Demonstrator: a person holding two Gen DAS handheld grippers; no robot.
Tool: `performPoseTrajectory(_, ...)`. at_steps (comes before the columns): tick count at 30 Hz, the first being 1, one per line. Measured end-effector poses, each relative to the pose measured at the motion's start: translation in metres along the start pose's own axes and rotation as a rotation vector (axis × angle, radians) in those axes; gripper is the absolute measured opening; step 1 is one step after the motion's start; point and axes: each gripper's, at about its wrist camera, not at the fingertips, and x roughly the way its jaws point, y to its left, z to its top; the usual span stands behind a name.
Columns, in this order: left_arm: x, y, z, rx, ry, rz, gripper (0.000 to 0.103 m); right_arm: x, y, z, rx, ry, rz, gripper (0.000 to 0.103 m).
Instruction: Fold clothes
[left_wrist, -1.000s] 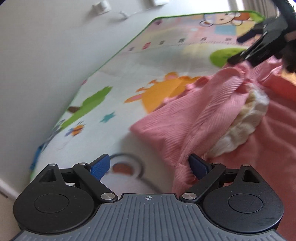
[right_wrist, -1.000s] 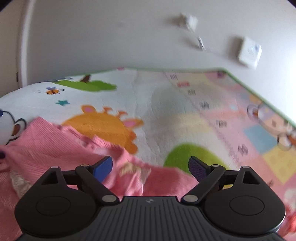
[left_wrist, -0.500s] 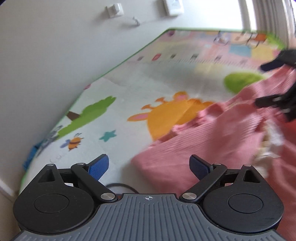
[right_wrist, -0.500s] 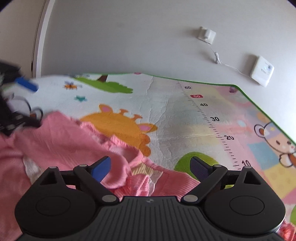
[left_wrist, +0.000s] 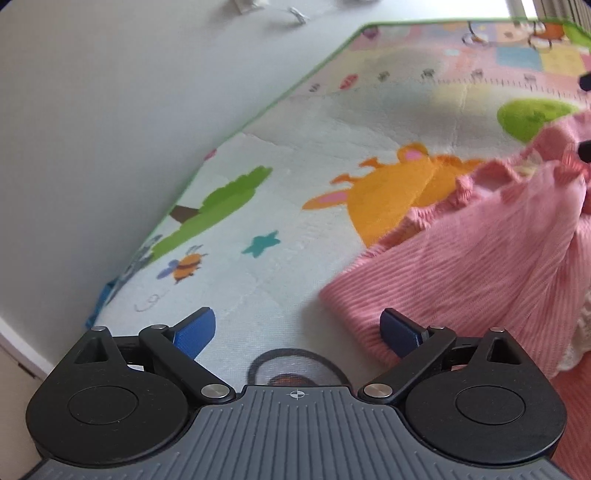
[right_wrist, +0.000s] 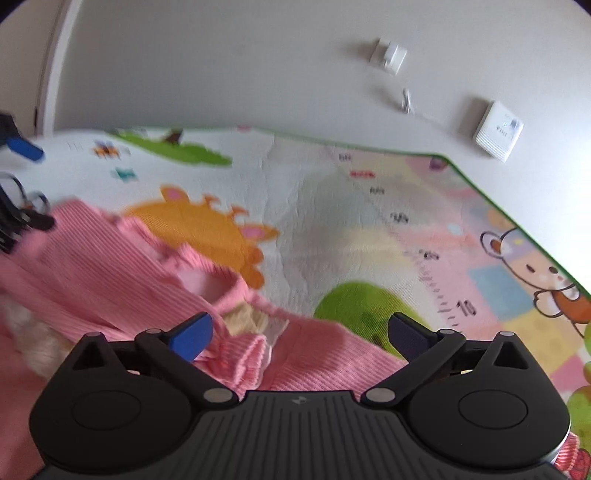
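A pink ribbed garment (left_wrist: 480, 258) with cream lace trim (right_wrist: 243, 317) lies crumpled on the cartoon play mat (left_wrist: 295, 184). My left gripper (left_wrist: 297, 332) hovers over the mat at the garment's left edge. Its jaws are opening, nothing sits between them, and the right blue pad (left_wrist: 400, 332) is beside the fabric's hem. My right gripper (right_wrist: 301, 336) is over the garment (right_wrist: 110, 266) near the lace. Its jaws are also opening; folds lie below and between the fingers, and the pads do not press them. Each gripper shows at the edge of the other's view.
The mat's green border (right_wrist: 517, 221) runs along a white wall. On the wall are a white box (right_wrist: 498, 131), a plug (right_wrist: 388, 57) and a thin cable (right_wrist: 406, 101). Bare mat stretches from the garment to the wall.
The left gripper has shifted left, off the fabric that draped its right finger. The raised pink fold has sunk lower. The right gripper's jaws have spread wider.
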Motion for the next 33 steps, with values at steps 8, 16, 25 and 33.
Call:
performPoseTrajectory(8,-0.083,0.014,-0.027,-0.068,-0.073,-0.329,0.099,-0.057,-0.006,-0.013,0.06,0.008,0.107,0.103)
performPoseTrajectory(16,-0.097,-0.018,-0.069,0.121,0.043,-0.22,0.099,-0.073,0.002,-0.063,-0.021,0.183,0.044,0.103)
performPoseTrajectory(25,-0.123,-0.004,-0.079,0.075,0.038,-0.208,0.1,-0.104,-0.029,-0.091,0.091,0.189,-0.064,0.103)
performPoseTrajectory(33,-0.156,-0.035,-0.107,0.159,0.1,-0.358,0.1,-0.161,0.008,-0.118,-0.051,0.213,0.082,0.103)
